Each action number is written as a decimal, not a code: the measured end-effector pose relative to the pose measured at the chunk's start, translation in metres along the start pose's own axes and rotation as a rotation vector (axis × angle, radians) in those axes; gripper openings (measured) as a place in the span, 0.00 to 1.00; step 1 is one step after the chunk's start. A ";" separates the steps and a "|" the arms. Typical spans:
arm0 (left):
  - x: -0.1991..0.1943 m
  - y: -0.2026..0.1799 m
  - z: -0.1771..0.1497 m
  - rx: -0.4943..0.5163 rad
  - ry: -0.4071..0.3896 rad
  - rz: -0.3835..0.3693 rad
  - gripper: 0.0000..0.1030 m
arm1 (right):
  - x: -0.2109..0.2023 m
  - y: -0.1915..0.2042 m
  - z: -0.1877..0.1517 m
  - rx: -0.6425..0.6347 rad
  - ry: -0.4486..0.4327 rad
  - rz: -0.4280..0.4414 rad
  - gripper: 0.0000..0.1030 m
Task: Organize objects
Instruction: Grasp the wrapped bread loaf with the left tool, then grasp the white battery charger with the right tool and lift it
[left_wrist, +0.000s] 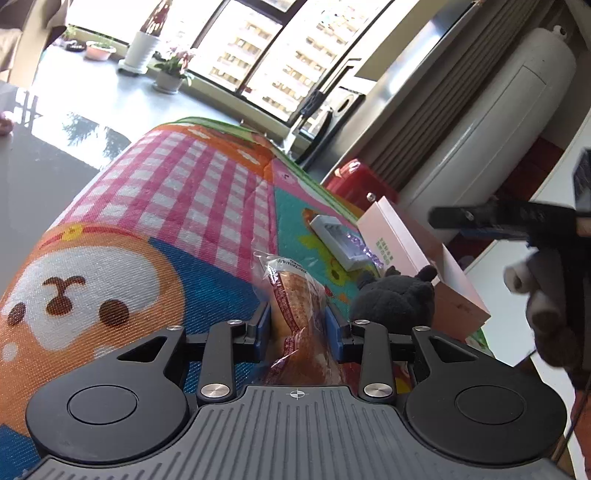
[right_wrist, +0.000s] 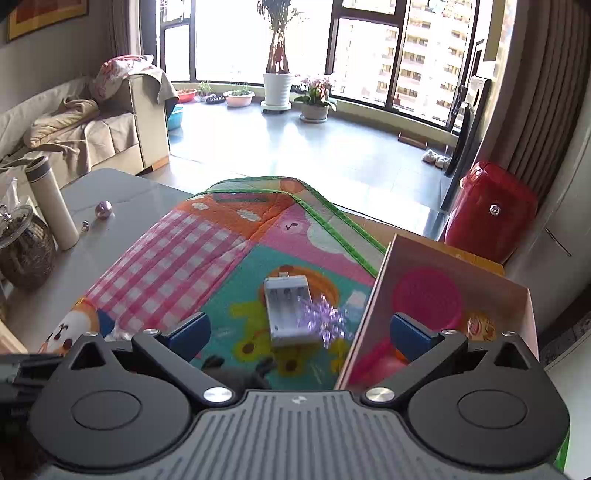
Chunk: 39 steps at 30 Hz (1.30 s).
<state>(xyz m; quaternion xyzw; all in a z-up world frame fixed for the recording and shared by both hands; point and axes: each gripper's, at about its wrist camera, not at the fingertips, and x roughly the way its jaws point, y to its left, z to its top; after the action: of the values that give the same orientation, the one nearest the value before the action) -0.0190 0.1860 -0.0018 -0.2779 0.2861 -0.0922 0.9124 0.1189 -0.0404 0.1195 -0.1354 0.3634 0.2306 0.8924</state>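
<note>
My left gripper (left_wrist: 298, 326) is shut on a wrapped bread roll (left_wrist: 295, 295) and holds it over the colourful play mat (left_wrist: 192, 192). A black plush toy (left_wrist: 397, 299) lies just right of it, beside a pink box (left_wrist: 406, 240). A white battery charger (left_wrist: 334, 240) and a purple bow (left_wrist: 364, 249) lie further along the mat. My right gripper (right_wrist: 299, 332) is open and empty above the charger (right_wrist: 286, 310) and bow (right_wrist: 323, 321). Its right finger hangs over the open pink box (right_wrist: 384, 280), which holds a pink lid (right_wrist: 426, 299). The plush (right_wrist: 240, 373) is mostly hidden under it.
A grey table (right_wrist: 122, 199) left of the mat carries a white flask (right_wrist: 51, 203), a glass jar (right_wrist: 22, 251) and small balls (right_wrist: 103, 210). A red suitcase (right_wrist: 491, 214) stands behind the box. A sofa (right_wrist: 92, 129) and potted plants (right_wrist: 314, 99) are further off.
</note>
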 end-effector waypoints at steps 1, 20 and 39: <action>0.000 0.001 -0.001 -0.001 -0.007 -0.008 0.35 | 0.012 0.002 0.011 -0.009 0.019 -0.016 1.00; -0.002 0.012 -0.004 -0.056 -0.029 -0.057 0.35 | 0.162 0.020 0.044 0.030 0.295 0.002 0.81; -0.013 -0.016 -0.012 -0.002 0.023 0.036 0.35 | -0.034 0.014 0.015 0.015 0.054 0.149 0.47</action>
<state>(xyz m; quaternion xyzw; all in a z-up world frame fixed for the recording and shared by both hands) -0.0363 0.1716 0.0049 -0.2727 0.3014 -0.0787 0.9103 0.0998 -0.0330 0.1531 -0.1075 0.3979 0.2900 0.8637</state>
